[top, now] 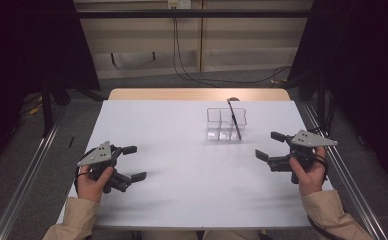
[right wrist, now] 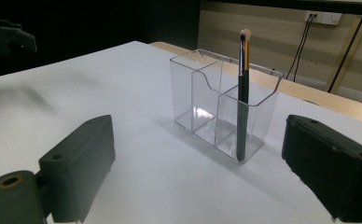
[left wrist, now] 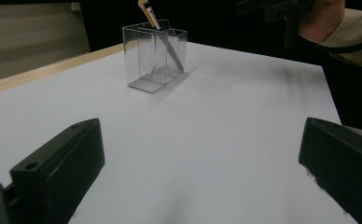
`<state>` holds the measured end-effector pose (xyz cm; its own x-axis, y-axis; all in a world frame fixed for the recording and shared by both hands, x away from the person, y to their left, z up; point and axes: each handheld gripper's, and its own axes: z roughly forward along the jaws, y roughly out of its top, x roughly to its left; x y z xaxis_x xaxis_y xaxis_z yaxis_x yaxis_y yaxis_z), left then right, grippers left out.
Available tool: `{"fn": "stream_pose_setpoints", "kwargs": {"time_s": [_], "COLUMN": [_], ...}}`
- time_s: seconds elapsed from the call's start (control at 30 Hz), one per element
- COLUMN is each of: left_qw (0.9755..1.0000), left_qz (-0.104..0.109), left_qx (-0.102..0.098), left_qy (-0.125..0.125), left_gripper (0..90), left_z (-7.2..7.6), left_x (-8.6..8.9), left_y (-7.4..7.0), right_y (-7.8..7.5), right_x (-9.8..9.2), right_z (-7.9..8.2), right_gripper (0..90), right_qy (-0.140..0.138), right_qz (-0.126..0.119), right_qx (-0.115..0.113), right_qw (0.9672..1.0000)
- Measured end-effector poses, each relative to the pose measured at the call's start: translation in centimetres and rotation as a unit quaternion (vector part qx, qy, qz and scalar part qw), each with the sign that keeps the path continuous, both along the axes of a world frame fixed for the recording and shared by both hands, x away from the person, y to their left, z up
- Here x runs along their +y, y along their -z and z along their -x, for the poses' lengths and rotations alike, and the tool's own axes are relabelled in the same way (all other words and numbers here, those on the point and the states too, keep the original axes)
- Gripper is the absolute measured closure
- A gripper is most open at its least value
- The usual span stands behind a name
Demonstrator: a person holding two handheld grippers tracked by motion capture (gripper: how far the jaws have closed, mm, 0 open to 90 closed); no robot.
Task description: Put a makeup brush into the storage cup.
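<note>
A slim makeup brush (right wrist: 242,93) stands in a clear plastic organizer (right wrist: 202,100) on the far half of the white table (top: 182,175), right of the table's middle. The brush has a dark handle and a pale tuft at its top. Its foot rests in the compartment at the organizer's right end, and its long axis runs close to upright, leaning toward the far edge so that the tuft clears the rim.

The right gripper (top: 271,146) is the nearer of the two. It is held just above the table to the right of the organizer and a little nearer the person, with its jaws spread wide, nothing between them, pointing left toward the brush end of the box. In the right gripper view the brush rises between the two black jaws, somewhat farther on.

The left gripper (top: 134,162) sits well apart at the near left of the table, its jaws likewise wide apart and empty, aimed right across bare tabletop.

A reach for the brush would likely fall to the right hand: the upper handle above the rim is the free part to pinch, and the lift would follow the brush's own line up out of the compartment.
</note>
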<state>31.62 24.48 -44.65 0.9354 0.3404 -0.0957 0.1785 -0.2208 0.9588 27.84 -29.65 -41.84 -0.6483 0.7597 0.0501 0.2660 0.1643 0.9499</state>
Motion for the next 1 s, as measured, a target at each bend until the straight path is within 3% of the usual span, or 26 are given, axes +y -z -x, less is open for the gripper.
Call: {"fn": "stream_pose_setpoints", "kwargs": {"time_s": [0.4, 1.0], "left_qw": [1.0, 1.0], "left_qz": [0.001, 0.005], "left_qx": [-0.001, -0.001], "left_qy": [-0.001, -0.002], "left_gripper": [0.2, 0.2], "left_z": [0.0, 0.1], "left_x": [0.0, 0.1], "left_y": [0.0, -0.1], "right_y": [0.2, 0.8], "right_x": [-0.4, -0.9], "right_z": [0.8, 1.9], "right_gripper": [9.2, 9.2], "right_qy": [0.001, -0.004], "right_qz": [0.0, 0.018], "right_qx": [0.002, 0.008], "right_qw": [1.0, 0.9998]}}
